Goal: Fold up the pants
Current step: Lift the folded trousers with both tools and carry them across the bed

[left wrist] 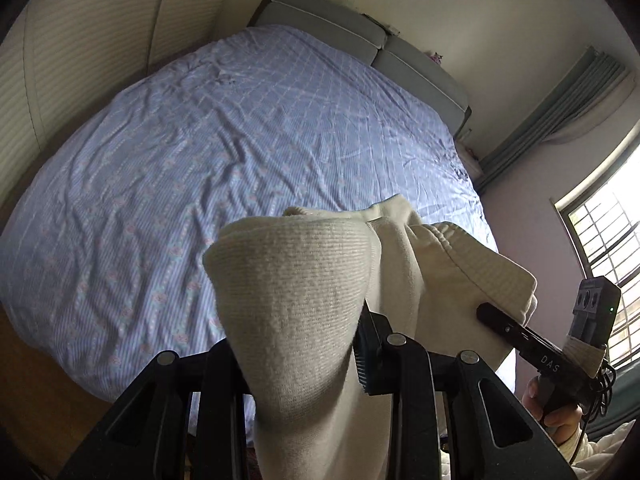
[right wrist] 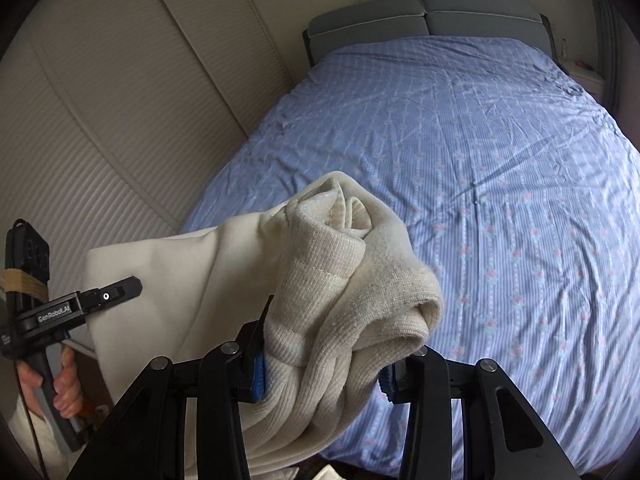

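Cream knit pants [left wrist: 296, 304] hang in the air in front of the bed, held by both grippers. My left gripper [left wrist: 304, 364] is shut on one ribbed edge of the pants; the cloth covers its fingertips. My right gripper [right wrist: 324, 372] is shut on another bunched ribbed part of the pants [right wrist: 344, 288]. In the left wrist view the right gripper [left wrist: 500, 320] shows at the right, its finger against the cloth. In the right wrist view the left gripper [right wrist: 120, 292] shows at the left, at the cloth's edge. The rest of the pants hangs below, out of sight.
A bed with a blue patterned cover [left wrist: 240, 140] lies ahead, also in the right wrist view [right wrist: 480, 160], with a grey headboard [right wrist: 424, 20]. Beige slatted wardrobe doors [right wrist: 100, 100] stand at the left. A window [left wrist: 608, 240] is at the right.
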A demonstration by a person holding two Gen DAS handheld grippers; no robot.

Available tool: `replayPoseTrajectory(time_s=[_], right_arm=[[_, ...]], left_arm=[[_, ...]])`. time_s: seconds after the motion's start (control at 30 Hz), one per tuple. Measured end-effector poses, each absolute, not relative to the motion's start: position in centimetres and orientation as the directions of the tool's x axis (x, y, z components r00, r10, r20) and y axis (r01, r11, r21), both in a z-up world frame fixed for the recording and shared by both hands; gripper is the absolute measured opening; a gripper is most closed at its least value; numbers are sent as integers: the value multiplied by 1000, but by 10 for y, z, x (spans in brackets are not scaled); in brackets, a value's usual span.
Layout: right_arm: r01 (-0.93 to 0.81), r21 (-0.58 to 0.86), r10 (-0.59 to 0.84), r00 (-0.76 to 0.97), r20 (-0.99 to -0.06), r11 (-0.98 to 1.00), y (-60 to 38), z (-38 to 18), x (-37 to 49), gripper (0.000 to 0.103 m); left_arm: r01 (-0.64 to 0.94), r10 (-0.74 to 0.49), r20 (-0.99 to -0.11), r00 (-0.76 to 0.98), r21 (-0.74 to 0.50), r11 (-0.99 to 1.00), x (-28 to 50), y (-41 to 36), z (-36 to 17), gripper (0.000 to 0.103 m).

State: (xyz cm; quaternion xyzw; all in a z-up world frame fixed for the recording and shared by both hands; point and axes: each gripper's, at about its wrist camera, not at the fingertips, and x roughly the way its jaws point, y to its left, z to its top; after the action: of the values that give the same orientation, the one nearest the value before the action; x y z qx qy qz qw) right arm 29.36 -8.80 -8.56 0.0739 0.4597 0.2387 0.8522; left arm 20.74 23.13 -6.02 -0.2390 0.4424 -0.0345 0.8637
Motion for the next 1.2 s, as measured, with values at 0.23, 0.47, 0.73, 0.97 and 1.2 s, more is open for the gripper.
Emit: replayPoseTrajectory(time_s=[0.23, 0.47, 0.73, 0.97, 1.2], right_arm=[[-342, 326, 464, 497, -733, 881, -4, -84, 307, 42], [-213, 336, 398, 482, -781, 917, 115, -102, 309, 42], [-135, 320, 346, 440, -829, 938, 219, -134, 329, 42], [-71, 260, 266, 406, -875, 963, 276, -170, 382, 42], [-34, 205, 200, 415, -888, 978, 322, -207, 451, 42]], left_arm=[[-79, -286, -743, 605, -414, 907, 240, 325, -63, 30], [3, -331, -796, 508, -382, 924, 288, 438, -81, 30], [70, -371, -847, 379, -374, 925, 362, 528, -137, 30], [133, -356, -885, 299, -330, 934, 456, 560, -180, 30], [196, -289, -912, 292, -239, 951, 544, 570, -202, 30]])
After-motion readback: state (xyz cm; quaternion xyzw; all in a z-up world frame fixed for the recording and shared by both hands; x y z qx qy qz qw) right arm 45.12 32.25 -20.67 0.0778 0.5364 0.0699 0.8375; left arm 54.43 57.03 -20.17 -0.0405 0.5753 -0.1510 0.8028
